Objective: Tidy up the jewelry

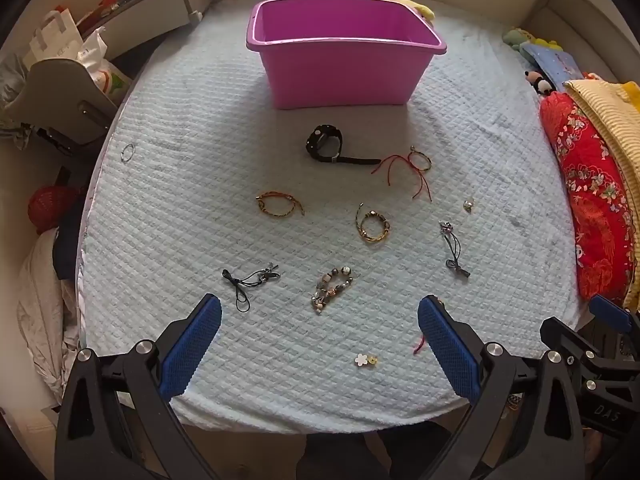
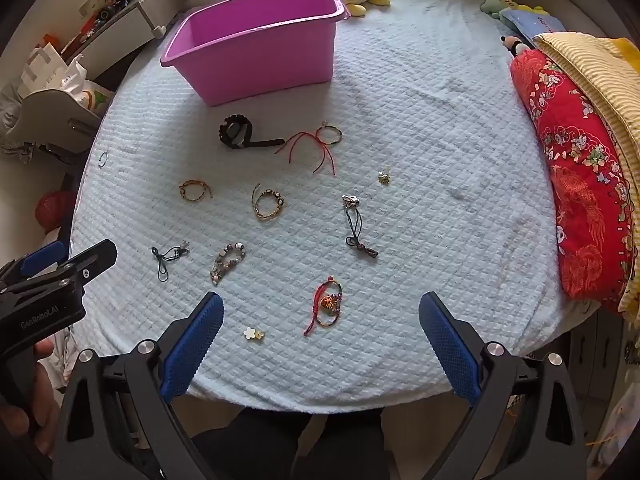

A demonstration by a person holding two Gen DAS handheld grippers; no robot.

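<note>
Lying scattered over the quilted blue blanket [image 1: 200,184], the jewelry waits well short of the pink bin [image 1: 344,76], which stands empty at 12 o'clock in the left view. That bin is rigid plastic with a wide mouth, so light pieces can simply be dropped in.

Both grippers hang above the near edge with jaws spread wide, gripping nothing: the left gripper [image 1: 320,332] and the right gripper [image 2: 322,330].

Biggest of the pieces is the black watch [image 1: 325,145], just below the bin; it looks the heaviest and stiffest, and its curled band offers a firm pinch point. Beside it at 3 o'clock, the red-cord bracelet [image 1: 416,164] is limp and light; pinching the ring part, not the trailing strings, should keep it from slipping. The bead bracelet [image 1: 332,288] sits nearest the left gripper at 12 o'clock; its round beads are probably slick and may roll between the pads, so a pinch across the doubled strand seems safest. The red charm bracelet [image 2: 326,306] lies right between the right gripper's fingers, soft cord around a hard charm. Two woven gold bracelets [image 1: 372,226] and [image 1: 278,203] are thin loops lying flat on the soft blanket, needing the pads pressed into the fabric. Smallest, the flower charm [image 1: 365,359] and a tiny piece [image 1: 468,205], possibly a ring, are flat, hard and easy to fumble.
</note>
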